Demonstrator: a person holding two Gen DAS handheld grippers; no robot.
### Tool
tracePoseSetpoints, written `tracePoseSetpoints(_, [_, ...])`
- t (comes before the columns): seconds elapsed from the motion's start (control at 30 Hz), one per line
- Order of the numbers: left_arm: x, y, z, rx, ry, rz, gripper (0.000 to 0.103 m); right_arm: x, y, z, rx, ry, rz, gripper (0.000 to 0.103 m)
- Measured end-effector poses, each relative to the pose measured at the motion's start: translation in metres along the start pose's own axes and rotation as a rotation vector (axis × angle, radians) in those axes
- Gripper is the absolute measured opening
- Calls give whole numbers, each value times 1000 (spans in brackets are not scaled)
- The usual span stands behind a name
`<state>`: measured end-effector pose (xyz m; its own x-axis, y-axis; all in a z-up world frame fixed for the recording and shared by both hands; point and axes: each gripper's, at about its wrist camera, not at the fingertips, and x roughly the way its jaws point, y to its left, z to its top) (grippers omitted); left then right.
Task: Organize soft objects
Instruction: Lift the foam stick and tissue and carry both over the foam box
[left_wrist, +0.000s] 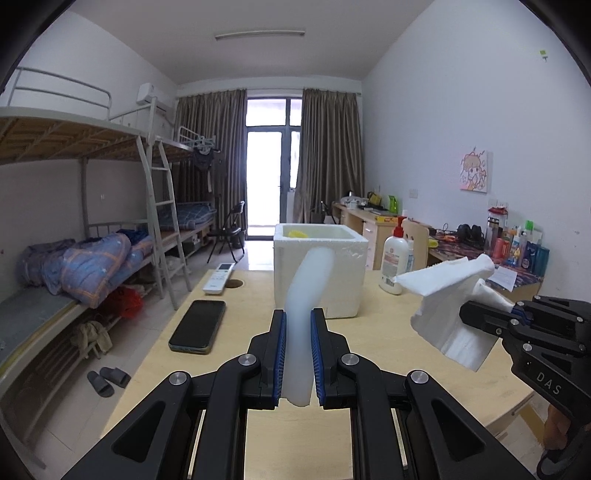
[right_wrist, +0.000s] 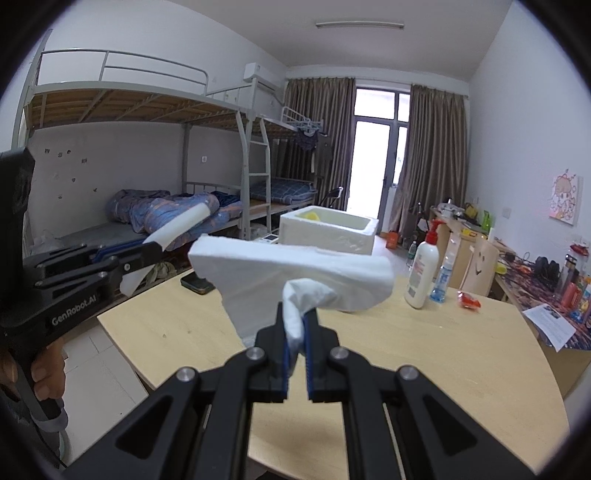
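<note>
The left gripper (left_wrist: 297, 325) pinches a white foam strip (left_wrist: 304, 295); the right gripper (right_wrist: 296, 318) pinches a white cloth (right_wrist: 295, 273).

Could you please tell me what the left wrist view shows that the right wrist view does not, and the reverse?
Only the left wrist view shows the remote and slippers. Only the right wrist view shows the red packet and spray bottle. Both show the foam box, lotion bottle, phone, the left gripper holding a foam strip, and the right gripper holding a white cloth.

Wooden table (left_wrist: 388, 354): foam box (left_wrist: 319, 273), phone (left_wrist: 197, 326), remote (left_wrist: 219, 277), lotion bottle (left_wrist: 395, 264).
</note>
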<state>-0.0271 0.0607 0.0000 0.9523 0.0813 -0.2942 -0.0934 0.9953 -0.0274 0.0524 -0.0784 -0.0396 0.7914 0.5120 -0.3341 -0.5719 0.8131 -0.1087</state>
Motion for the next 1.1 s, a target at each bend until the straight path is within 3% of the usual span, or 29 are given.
tracePoseSetpoints(1.1, [78,1,51,19,38,-15,14,64,-36,49,94,18,13,9])
